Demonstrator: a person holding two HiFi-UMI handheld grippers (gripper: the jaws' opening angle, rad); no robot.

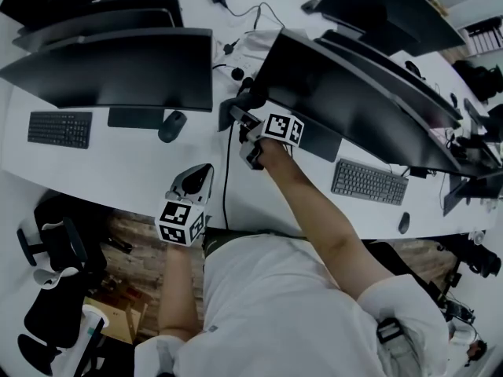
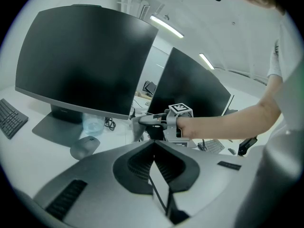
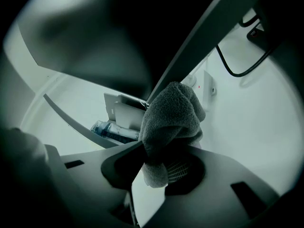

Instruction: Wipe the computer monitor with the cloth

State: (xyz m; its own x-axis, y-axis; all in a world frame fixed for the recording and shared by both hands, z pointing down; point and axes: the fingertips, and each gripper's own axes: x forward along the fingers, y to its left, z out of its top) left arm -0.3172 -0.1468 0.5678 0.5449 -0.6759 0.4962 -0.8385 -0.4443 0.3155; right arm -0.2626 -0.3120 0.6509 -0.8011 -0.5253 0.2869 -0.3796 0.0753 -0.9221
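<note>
My right gripper (image 1: 242, 118) reaches to the lower left corner of a dark monitor (image 1: 346, 93) at the middle of the white desk. It is shut on a grey fluffy cloth (image 3: 171, 118), which bulges out of the jaws and presses against the monitor's bottom edge (image 3: 190, 65). The left gripper view shows the same gripper (image 2: 140, 120) with the cloth (image 2: 136, 128) hanging at its tip, in front of that monitor (image 2: 194, 87). My left gripper (image 1: 200, 171) hovers near the desk's front edge, shut and holding nothing (image 2: 153, 146).
A second monitor (image 1: 118, 77) stands at the left with a keyboard (image 1: 60, 128) and mouse (image 1: 172, 126) before it. Another keyboard (image 1: 369, 181) and mouse (image 1: 403, 222) lie at the right. A black cable (image 1: 228, 171) crosses the desk. A plastic bottle (image 3: 111, 129) lies under the monitors.
</note>
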